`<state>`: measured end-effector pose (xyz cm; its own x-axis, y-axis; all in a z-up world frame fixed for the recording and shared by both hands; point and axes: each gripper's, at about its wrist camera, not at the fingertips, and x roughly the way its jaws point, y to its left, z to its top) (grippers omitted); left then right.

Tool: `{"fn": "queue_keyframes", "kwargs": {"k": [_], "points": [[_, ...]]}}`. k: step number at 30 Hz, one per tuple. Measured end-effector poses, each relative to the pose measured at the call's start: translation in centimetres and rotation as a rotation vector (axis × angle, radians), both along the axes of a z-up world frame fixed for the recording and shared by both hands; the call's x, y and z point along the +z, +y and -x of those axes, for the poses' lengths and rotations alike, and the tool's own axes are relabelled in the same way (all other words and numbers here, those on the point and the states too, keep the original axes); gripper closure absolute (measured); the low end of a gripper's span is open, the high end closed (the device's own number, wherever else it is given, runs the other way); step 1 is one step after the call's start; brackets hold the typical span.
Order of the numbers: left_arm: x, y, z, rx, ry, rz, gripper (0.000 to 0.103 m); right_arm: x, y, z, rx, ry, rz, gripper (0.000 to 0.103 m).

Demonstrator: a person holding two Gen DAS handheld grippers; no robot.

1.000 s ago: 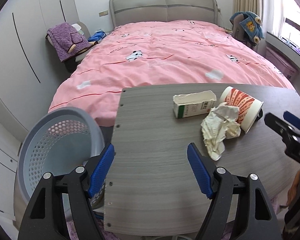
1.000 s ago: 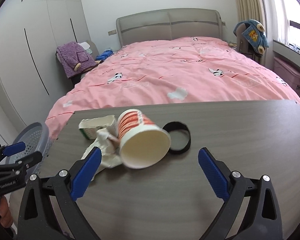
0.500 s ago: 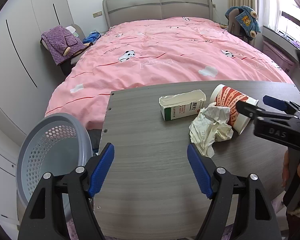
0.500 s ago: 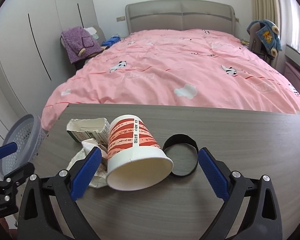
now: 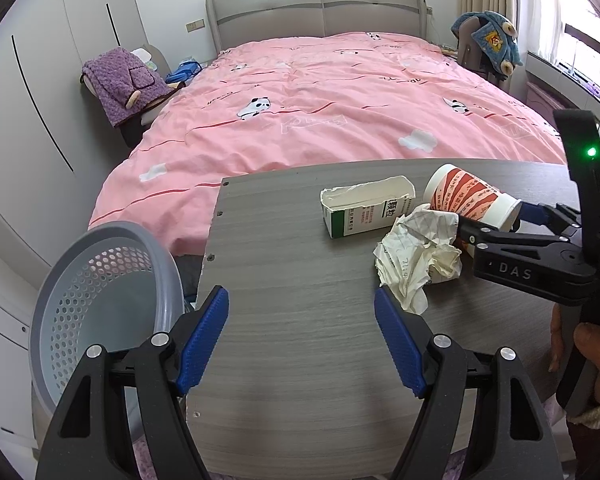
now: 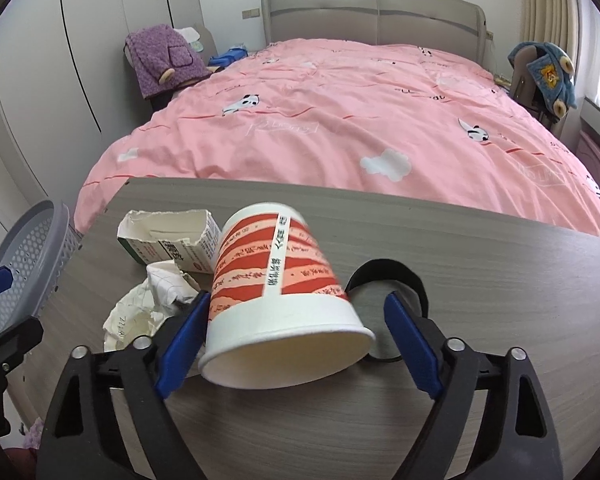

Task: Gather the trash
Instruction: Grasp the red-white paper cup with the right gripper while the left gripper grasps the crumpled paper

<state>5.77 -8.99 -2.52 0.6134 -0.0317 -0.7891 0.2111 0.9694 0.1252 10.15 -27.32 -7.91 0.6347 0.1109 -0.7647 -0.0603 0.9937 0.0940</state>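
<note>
Right tool (image 6: 294, 322) is angled down at the desk (image 6: 480, 280) with its jaws closing around the red-striped paper cup (image 6: 278, 284), which lies on its side between the blue pads with its open mouth facing us. We see the left pad (image 6: 184, 344) right up against the cup wall, while the right pad still shows a gap, so it's not pinched yet. Just past the right pad sits a black ring (image 6: 384, 270), and off the left pad there's crumpled paper (image 6: 148, 304) with a torn green-and-white carton (image 6: 168, 240) beyond it.

Our left tool (image 5: 302, 338) is tipped down too, jaws spread wide over bare desk with nothing between them. A grey perforated basket (image 5: 100, 280) sits just left of its left pad, beside the desk edge. In that view, the hand (image 5: 596, 344) gripping the right tool shows at the far right.
</note>
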Motion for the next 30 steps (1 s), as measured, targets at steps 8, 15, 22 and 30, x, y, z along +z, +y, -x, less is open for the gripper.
{"fn": "queue_keyframes", "kwargs": {"k": [8, 15, 22, 30], "points": [[-0.2, 0.1, -0.1, -0.003, 0.006, 0.011, 0.031, 1.0, -0.8, 1.3, -0.022, -0.042, -0.073, 0.033], [-0.6, -0.4, -0.2, -0.026, 0.017, 0.033, 0.031, 3.7, -3.0, 4.1, -0.08, -0.114, -0.179, 0.033], [-1.0, -1.6, -0.7, -0.066, 0.027, 0.058, 0.031, 4.6, -5.2, 6.2, -0.153, -0.139, -0.202, 0.033], [-1.6, -3.3, -1.2, -0.098, 0.037, 0.064, 0.031, 3.9, -8.0, 7.4, -0.226, -0.131, -0.243, 0.033]]}}
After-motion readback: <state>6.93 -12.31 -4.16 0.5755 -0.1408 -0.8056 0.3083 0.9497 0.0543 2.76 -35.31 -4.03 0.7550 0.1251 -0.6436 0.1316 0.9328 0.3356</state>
